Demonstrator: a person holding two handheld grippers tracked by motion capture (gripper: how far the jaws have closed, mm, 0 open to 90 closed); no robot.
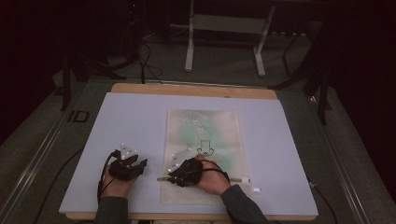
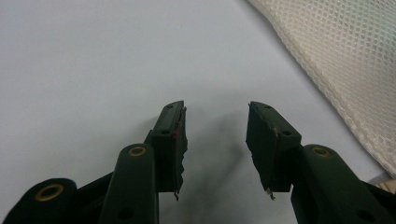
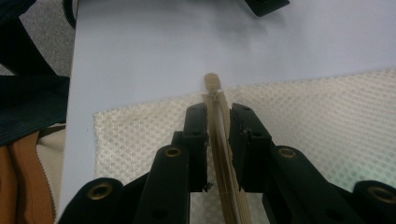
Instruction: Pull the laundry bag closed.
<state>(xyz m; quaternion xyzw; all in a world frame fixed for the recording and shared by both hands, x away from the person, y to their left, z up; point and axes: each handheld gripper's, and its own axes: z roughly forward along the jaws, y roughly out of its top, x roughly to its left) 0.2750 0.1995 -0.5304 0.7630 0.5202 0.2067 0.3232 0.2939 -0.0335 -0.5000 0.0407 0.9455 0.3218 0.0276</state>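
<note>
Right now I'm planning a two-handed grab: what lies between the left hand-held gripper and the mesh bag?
Bare table sheet between the left hand-held gripper and the mesh bag, in the left gripper view.

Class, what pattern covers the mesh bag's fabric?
A fine honeycomb mesh, cream-white, on the bag; clearest in the right gripper view.

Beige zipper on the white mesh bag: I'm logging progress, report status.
Right gripper shut on beige zipper strip of white mesh bag. Left gripper open, empty, over pale blue mat. Nothing in the way.

The only legible marking reads "ID", on the dark table frame at left.
</note>
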